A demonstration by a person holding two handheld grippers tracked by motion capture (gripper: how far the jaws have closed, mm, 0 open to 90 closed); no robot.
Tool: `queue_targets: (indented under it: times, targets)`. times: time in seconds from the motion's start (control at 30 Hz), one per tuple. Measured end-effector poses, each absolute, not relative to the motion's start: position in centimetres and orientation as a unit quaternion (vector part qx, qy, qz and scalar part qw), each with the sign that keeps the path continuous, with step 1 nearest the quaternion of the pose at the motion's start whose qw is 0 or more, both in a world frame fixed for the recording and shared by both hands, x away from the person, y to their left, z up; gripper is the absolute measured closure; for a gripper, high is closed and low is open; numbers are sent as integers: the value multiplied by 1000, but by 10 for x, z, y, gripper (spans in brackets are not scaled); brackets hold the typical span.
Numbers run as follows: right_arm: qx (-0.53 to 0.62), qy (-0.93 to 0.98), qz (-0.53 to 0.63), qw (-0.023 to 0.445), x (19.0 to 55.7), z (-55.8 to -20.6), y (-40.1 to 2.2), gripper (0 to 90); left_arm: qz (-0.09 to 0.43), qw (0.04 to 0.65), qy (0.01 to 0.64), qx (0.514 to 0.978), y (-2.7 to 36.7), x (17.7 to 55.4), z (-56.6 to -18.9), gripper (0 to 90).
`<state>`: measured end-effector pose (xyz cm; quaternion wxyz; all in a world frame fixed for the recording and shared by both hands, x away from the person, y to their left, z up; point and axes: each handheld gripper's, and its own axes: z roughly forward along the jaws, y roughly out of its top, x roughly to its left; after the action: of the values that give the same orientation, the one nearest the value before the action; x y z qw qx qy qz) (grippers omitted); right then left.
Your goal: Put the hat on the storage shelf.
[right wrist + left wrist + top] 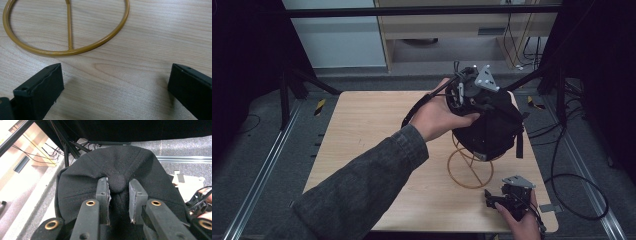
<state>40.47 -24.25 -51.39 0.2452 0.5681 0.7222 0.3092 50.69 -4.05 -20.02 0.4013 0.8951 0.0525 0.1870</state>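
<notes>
A black cap [117, 170] with a top button is being held crown-up over a yellow wire stand [469, 167] on the bench [362, 130].

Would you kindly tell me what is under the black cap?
Under the black cap stands a yellow wire stand; its ring base rests on the table. The stand's top is hidden by the cap.

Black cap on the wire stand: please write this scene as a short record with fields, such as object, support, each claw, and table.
object: black cap, with a round button on its crown
support: yellow wire stand, ring base flat on the table
left claw: shut on the cap, pads pinching the crown at the button
right claw: open, nothing between the jaws, low over the table near the ring base
table: light wood
</notes>
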Motion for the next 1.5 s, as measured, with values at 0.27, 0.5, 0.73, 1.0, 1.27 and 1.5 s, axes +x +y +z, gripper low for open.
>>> queue_targets:
  times: [0.27,0.5,0.73,1.0,1.27,1.5]
  targets:
    - [568,722,309,245,405,-514,-243,4,185,391,50,900,-47,510,-208,732]
    - [568,723,309,246,405,-514,-243,4,181,385,54,903,-48,513,-216,731]
    - [565,724,308,247,405,-514,-243,4,176,380,55,907,-48,516,-224,730]
    - [564,725,309,248,405,-514,-243,4,167,375,56,910,-51,517,-236,728]
    - [564,725,308,248,405,-514,-243,4,163,374,55,911,-53,517,-240,727]
    - [564,725,307,249,405,-514,-243,4,160,372,54,913,-55,517,-245,727]
